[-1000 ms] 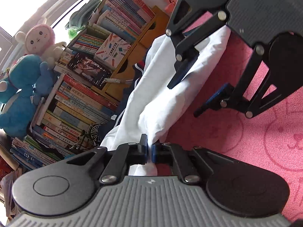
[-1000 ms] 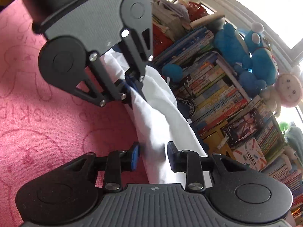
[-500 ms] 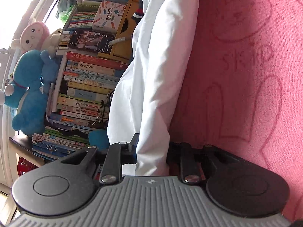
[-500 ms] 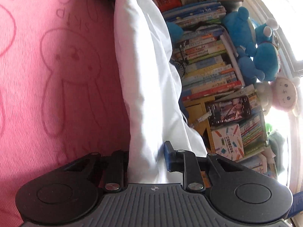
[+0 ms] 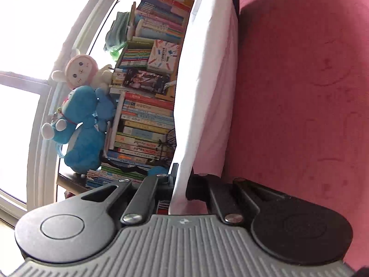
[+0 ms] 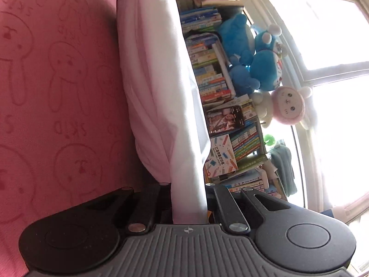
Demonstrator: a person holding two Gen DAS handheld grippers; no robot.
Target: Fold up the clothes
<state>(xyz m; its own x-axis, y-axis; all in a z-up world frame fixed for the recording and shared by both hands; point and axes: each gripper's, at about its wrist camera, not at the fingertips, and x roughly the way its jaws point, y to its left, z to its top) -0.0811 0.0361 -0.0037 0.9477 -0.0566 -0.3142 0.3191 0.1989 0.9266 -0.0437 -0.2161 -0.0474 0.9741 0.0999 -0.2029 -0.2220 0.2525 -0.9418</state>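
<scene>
A white garment (image 5: 207,87) hangs stretched in a long folded band above the pink blanket (image 5: 299,92). In the left wrist view my left gripper (image 5: 181,181) is shut on one end of the cloth, which passes between its black fingers. The right wrist view shows the same white garment (image 6: 156,80) running away from my right gripper (image 6: 188,198), which is shut on the other end. Each gripper's pads are hidden by the fabric. Neither gripper appears in the other's view.
The pink blanket (image 6: 57,92) has rabbit and "SKIP" patterns. Beside it stand stacked books (image 5: 143,124), blue plush toys (image 5: 80,124), a pink plush (image 6: 288,106) and a bright window (image 6: 322,34).
The two grippers have moved apart along the cloth and each has left the other's view. Both sets of jaws, held apart half a second ago, have shut on the white garment, now pulled taut.
</scene>
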